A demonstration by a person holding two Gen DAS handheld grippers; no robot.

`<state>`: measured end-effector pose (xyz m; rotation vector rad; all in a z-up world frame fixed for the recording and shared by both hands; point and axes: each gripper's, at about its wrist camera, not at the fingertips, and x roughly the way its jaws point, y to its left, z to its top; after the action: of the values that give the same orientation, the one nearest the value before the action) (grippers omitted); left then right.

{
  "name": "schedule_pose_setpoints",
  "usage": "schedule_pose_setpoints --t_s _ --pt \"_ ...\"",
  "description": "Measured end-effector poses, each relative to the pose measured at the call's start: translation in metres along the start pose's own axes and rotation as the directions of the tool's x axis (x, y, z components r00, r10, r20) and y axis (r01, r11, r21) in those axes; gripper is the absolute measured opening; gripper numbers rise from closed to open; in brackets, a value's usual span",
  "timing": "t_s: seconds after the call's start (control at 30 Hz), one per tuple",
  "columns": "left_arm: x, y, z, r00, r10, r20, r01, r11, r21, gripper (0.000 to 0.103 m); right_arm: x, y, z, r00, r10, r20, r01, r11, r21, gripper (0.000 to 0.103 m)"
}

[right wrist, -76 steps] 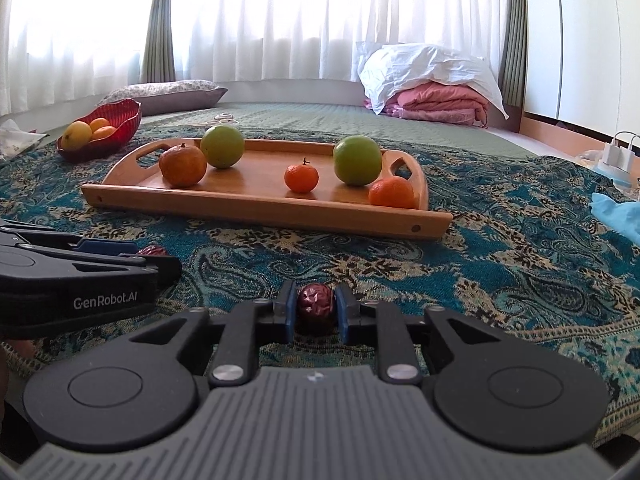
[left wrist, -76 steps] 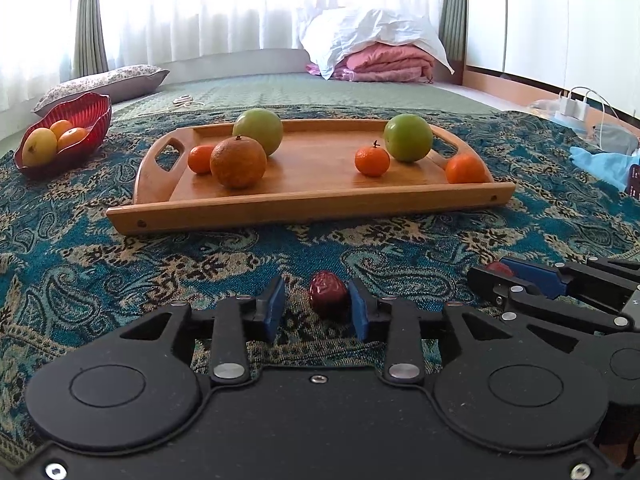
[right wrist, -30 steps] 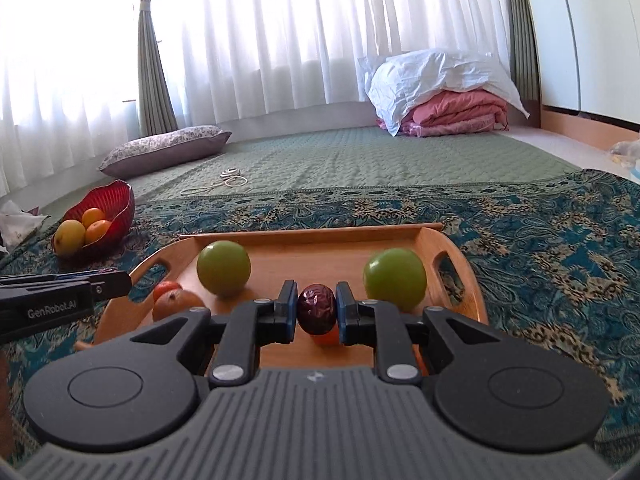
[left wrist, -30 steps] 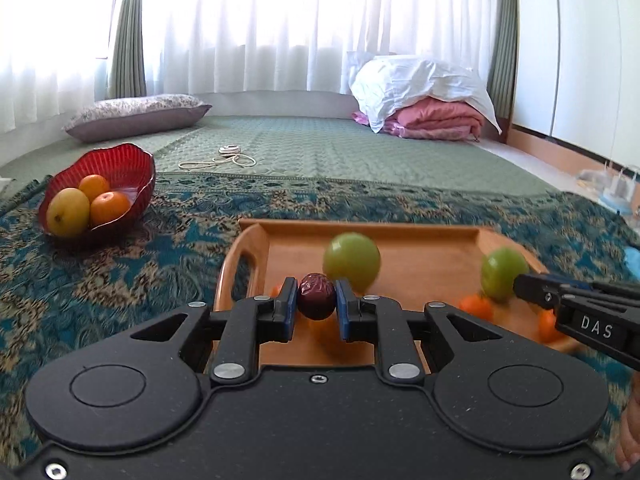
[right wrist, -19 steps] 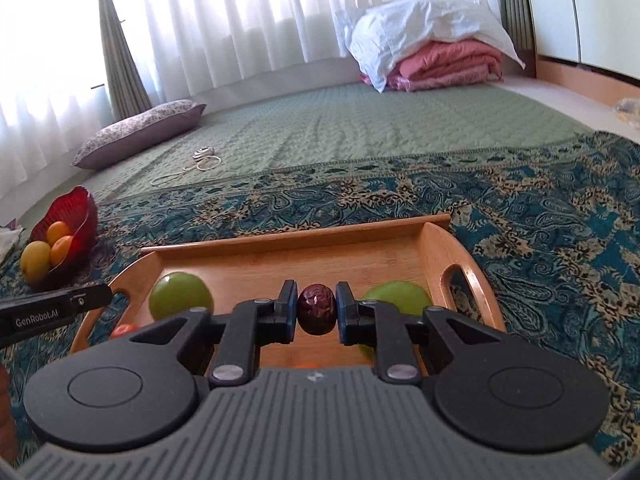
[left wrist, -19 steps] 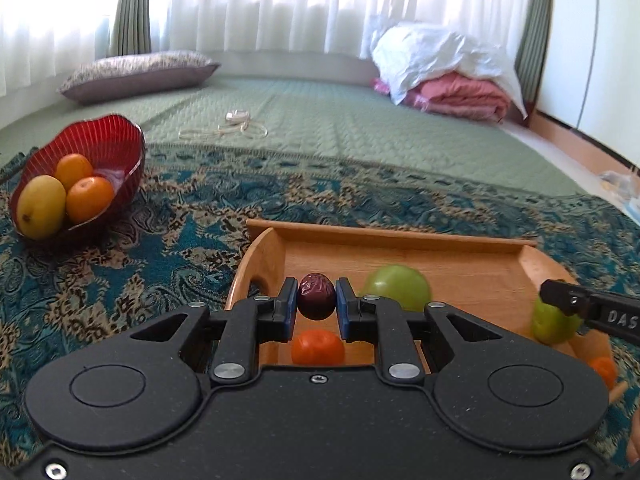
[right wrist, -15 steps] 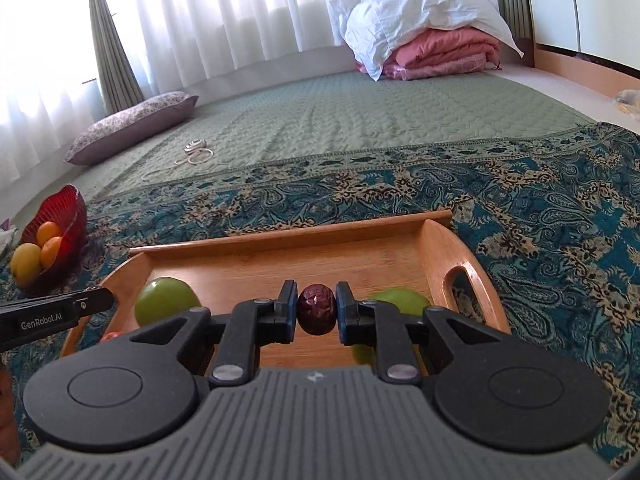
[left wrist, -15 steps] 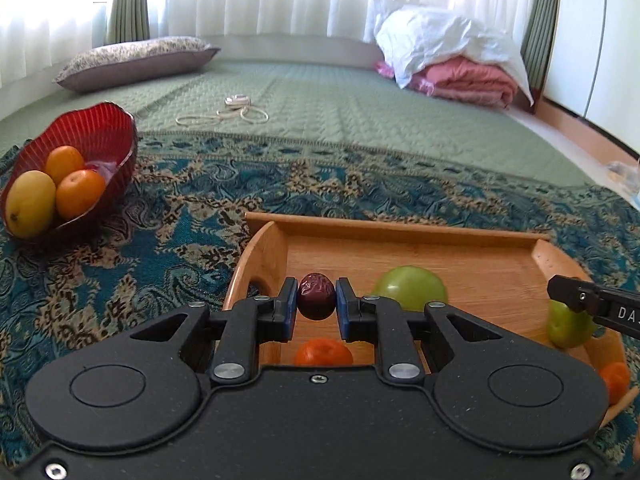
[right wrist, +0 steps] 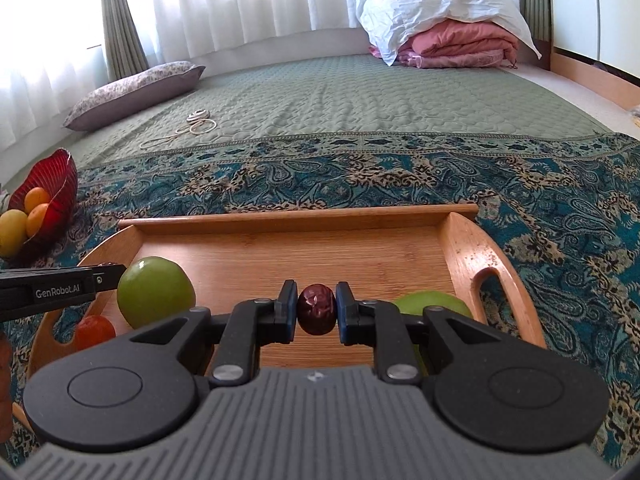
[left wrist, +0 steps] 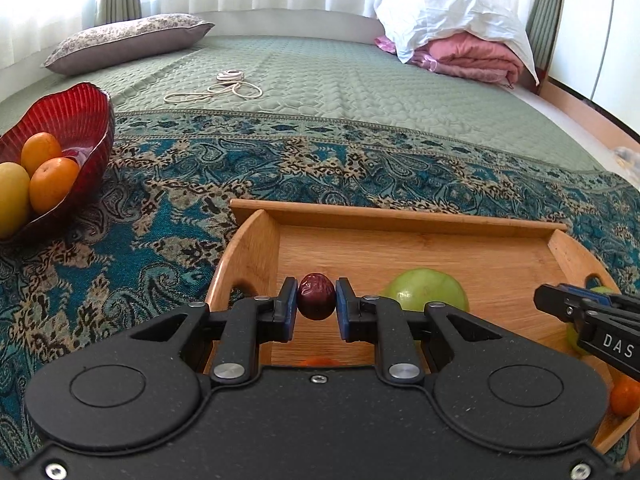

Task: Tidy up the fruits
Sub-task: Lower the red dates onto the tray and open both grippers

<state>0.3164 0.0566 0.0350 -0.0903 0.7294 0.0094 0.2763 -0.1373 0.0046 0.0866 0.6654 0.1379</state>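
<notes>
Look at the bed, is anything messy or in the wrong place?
A loose white cord lies tangled on the green quilt, well away from the fruit. Otherwise nothing is spilled: the wooden tray sits flat and the red bowl stands upright.

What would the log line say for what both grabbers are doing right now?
left gripper: shut on red date | right gripper: shut on dark red date | both above wooden tray

Both wrist views: close, angled down, sharing tray.

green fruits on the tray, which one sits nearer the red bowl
The green fruit at the tray's left end, beside the left claw; the other lies behind the right claw, far from the bowl.
</notes>
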Motion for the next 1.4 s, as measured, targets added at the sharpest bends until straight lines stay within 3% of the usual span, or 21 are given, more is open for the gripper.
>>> schedule_pose_setpoints --t_s 1.0,1.4 --pt "0.014 0.001 -0.006 1.0 0.014 -0.028 -0.014 1.0 -0.001 0.019 0.015 0.026 -0.012 0.999 -0.014 -0.03 0.01 0.992 -0.122 0.025" --pt "0.015 0.002 -0.007 1.0 0.013 -0.028 -0.014 1.0 -0.005 0.019 0.02 0.027 -0.016 0.999 -0.016 -0.044 0.01 0.992 -0.122 0.026"
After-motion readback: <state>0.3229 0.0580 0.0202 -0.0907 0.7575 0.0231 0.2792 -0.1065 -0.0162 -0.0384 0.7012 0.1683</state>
